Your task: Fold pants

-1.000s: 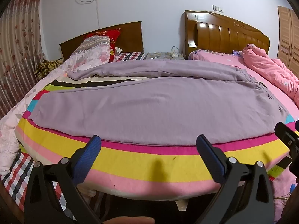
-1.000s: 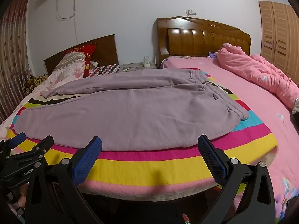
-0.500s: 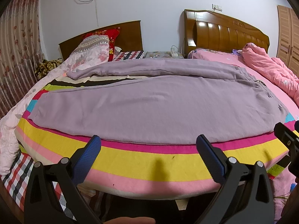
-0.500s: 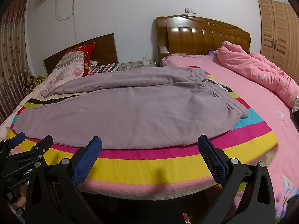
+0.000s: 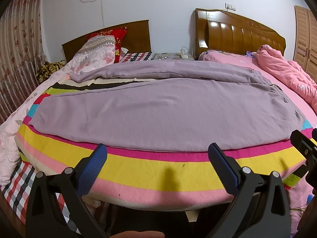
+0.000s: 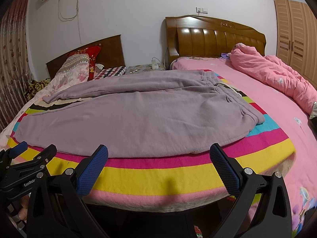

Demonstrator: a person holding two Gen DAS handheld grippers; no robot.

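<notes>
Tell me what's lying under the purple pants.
The purple pants lie on a striped blanket with pink, yellow and magenta bands at its near edge. Black and cream stripes show between the legs. Whatever lies directly beneath the fabric is covered.

Purple pants (image 5: 154, 109) on striped blanket (image 5: 158, 170)

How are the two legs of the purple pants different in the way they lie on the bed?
The near leg lies flat and wide along the striped blanket; the far leg looks narrower and more creased. The near leg's cuff rests on the stripes, while the far leg's cuff reaches toward the floral quilt. Both are the same purple, point left, and meet at the waistband on the right.
</notes>
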